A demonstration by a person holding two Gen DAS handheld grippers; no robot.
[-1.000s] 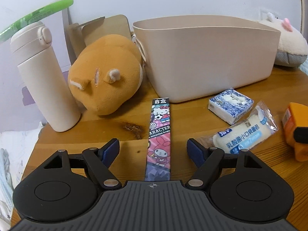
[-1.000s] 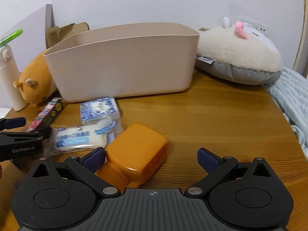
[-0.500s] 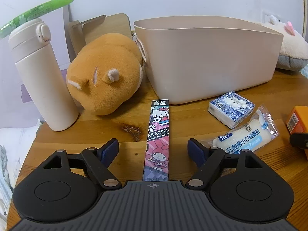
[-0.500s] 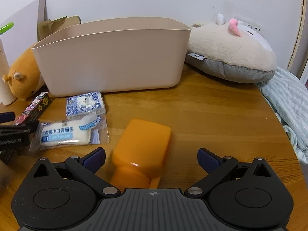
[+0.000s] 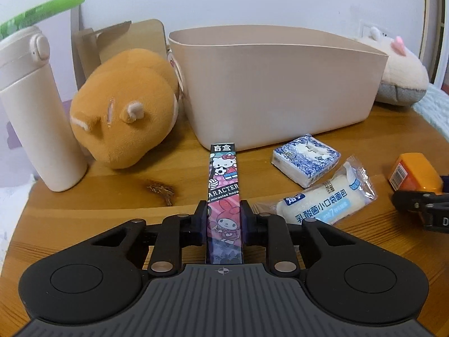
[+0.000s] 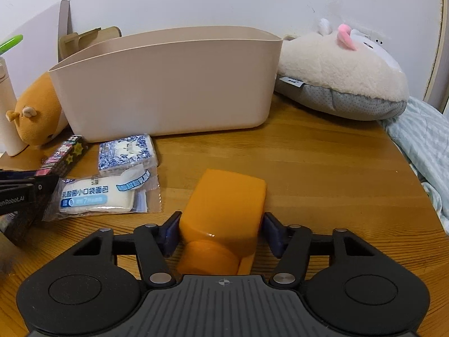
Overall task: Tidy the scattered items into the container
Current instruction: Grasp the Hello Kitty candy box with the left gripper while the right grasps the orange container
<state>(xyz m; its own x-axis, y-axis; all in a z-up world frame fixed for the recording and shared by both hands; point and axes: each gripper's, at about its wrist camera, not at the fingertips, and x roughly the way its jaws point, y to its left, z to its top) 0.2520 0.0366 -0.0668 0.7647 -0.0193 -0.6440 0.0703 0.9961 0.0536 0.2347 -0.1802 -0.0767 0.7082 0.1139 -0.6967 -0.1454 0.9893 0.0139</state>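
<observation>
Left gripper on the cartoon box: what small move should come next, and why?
Probably lift it straight up. The left gripper has its jaws closed on both sides of the box, which lies flat on the table. The bin sits just beyond, and its wall is tall, so height is needed first.

Hidden and cut-off parts

The near end of the strip box [image 5: 223, 196] goes under the left gripper [image 5: 223, 219] body. The orange box [image 6: 224, 213] also loses its near end under the right gripper [image 6: 221, 230]. The bin [image 5: 280, 90] inside is not visible. The flask [image 5: 33, 106] and green stick [image 5: 42, 11] are cut by the left edge.
</observation>
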